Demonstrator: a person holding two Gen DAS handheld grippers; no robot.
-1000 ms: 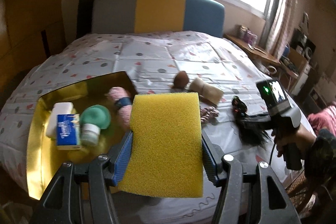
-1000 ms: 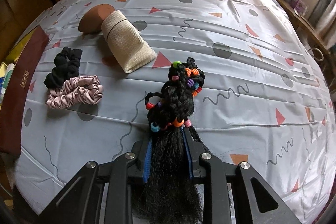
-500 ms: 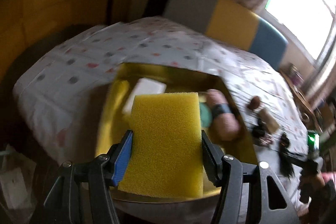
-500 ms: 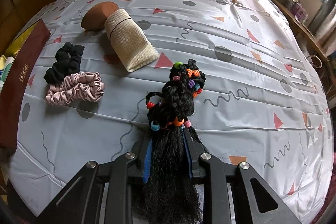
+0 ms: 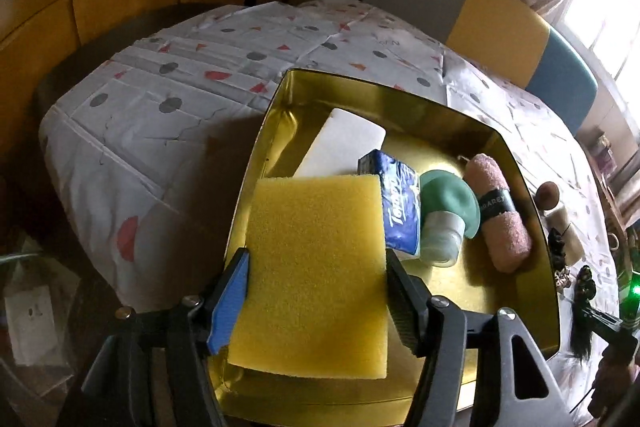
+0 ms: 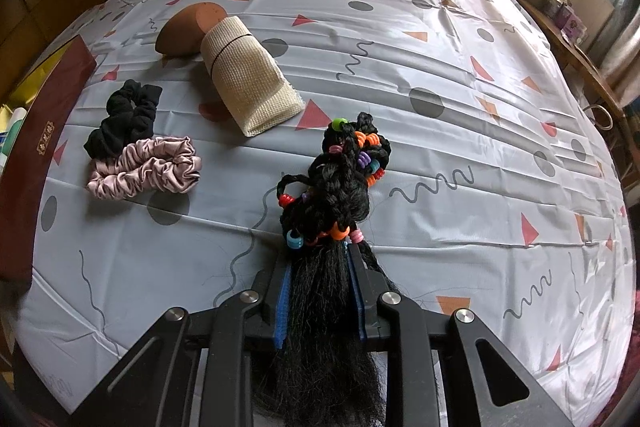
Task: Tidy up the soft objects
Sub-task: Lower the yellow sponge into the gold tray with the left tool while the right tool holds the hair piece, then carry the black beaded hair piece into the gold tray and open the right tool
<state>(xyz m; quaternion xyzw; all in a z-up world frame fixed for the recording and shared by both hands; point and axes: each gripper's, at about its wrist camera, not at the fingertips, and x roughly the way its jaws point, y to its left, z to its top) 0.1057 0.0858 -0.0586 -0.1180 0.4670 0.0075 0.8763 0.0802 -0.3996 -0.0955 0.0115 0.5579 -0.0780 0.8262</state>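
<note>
A yellow sponge [image 5: 312, 219] stands between the fingers of my left gripper [image 5: 317, 259], whose jaws are opening while both pads still touch its sides. It hangs over the near left corner of a gold tray [image 5: 400, 95]. In the tray lie a white block [image 5: 344, 143], a blue tissue pack [image 5: 400, 203], a green mushroom-shaped bottle [image 5: 448, 215] and a rolled pink towel [image 5: 500, 215]. My right gripper [image 6: 318, 263] is shut on a black braided hairpiece with coloured beads [image 6: 336, 187], which rests on the patterned cloth.
On the cloth left of the hairpiece lie a black scrunchie [image 6: 124, 119], a pink scrunchie [image 6: 148, 167], a beige bandage roll [image 6: 248, 87] and a brown egg-shaped sponge [image 6: 188, 27]. The tray's maroon outer wall [image 6: 44, 131] runs along the left edge. A padded headboard stands behind.
My left gripper swung left and down with the sponge and rolled, so it now looks down into the tray. The right gripper and hairpiece have not moved.
</note>
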